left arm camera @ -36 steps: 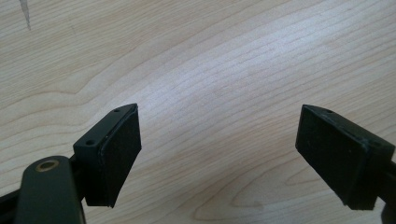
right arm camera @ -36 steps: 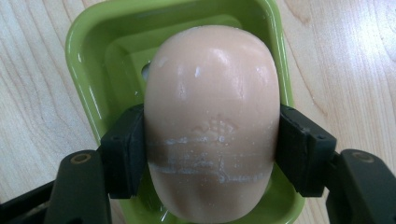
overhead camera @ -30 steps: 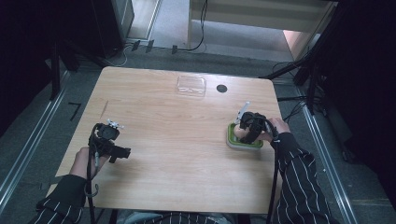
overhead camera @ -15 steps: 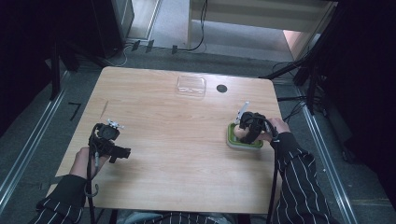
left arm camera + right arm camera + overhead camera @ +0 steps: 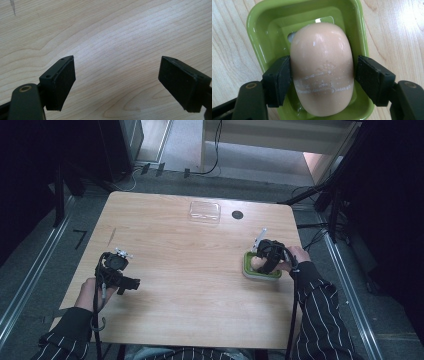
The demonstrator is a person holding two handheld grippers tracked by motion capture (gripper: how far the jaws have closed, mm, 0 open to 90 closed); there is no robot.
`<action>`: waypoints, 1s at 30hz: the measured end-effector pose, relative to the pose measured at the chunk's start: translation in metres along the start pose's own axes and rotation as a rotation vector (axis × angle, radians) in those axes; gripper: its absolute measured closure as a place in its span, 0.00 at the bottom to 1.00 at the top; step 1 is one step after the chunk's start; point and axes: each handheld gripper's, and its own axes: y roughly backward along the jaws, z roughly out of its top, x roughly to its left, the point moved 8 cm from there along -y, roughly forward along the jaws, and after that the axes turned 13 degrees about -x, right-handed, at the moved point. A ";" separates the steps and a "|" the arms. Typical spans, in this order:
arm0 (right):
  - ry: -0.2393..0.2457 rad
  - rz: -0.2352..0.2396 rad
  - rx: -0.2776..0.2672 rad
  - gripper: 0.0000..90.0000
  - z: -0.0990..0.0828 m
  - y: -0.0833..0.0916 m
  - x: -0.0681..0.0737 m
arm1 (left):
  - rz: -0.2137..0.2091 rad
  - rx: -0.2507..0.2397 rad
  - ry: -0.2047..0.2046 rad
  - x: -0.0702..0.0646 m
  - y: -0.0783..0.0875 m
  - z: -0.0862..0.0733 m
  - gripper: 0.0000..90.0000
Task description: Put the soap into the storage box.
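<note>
The soap (image 5: 322, 67) is being let go into the green dish (image 5: 259, 22) by the right gripper (image 5: 322, 75), its jaws just parting so the bar rests there, while the left gripper (image 5: 120, 82) is being held spread over the table (image 5: 112, 30).

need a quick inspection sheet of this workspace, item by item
surface: light wood table, mostly bare
job's things: pale pink soap bar lying in green soap dish by the table's right edge
clutter: clear plastic lid and small black disc near the far edge
grippers: right gripper jaws flank the soap, have just been opening, right pad slightly off it; left gripper open over bare wood
cables: one trails from each gripper; more on the floor beyond
surroundings: grey floor, dark stands, metal rails
</note>
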 end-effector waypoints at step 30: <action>-0.175 -0.005 -0.186 0.15 0.032 0.034 0.016 | -0.001 -0.005 -0.002 0.000 0.001 0.000 0.16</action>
